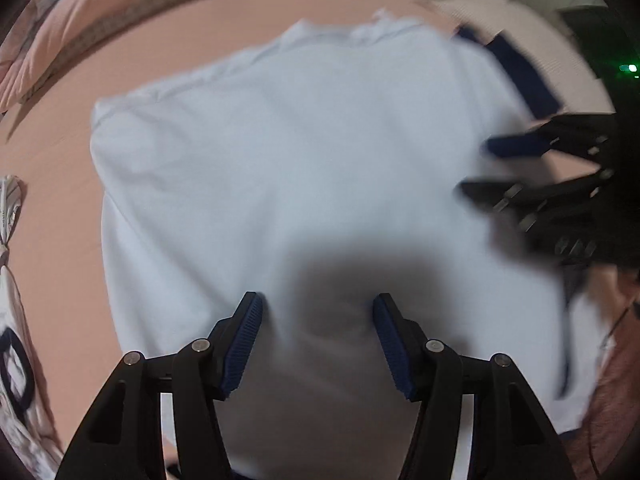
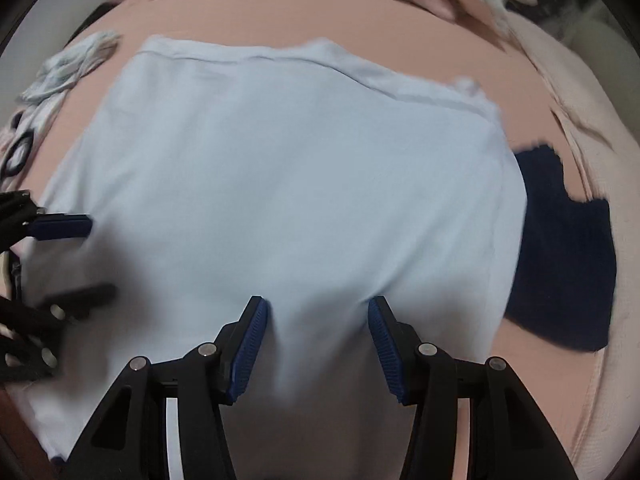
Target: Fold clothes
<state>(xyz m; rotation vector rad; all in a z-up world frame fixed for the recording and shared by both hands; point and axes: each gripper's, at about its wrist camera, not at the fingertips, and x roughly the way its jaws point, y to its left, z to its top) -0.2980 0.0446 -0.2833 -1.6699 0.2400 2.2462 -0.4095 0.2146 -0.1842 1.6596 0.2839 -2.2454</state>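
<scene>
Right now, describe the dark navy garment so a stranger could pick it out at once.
Start at the pink bed sheet and find the big pale blue shirt spread across it. The navy garment lies beside that shirt's edge, smaller, and the only dark cloth there.

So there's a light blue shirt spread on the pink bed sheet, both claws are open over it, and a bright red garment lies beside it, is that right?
Not quite: the garment beside the light blue shirt is dark navy, not red, as the right wrist view shows. The rest holds: the shirt lies on the pink bed sheet, with the left claw and right claw open over it.
</scene>
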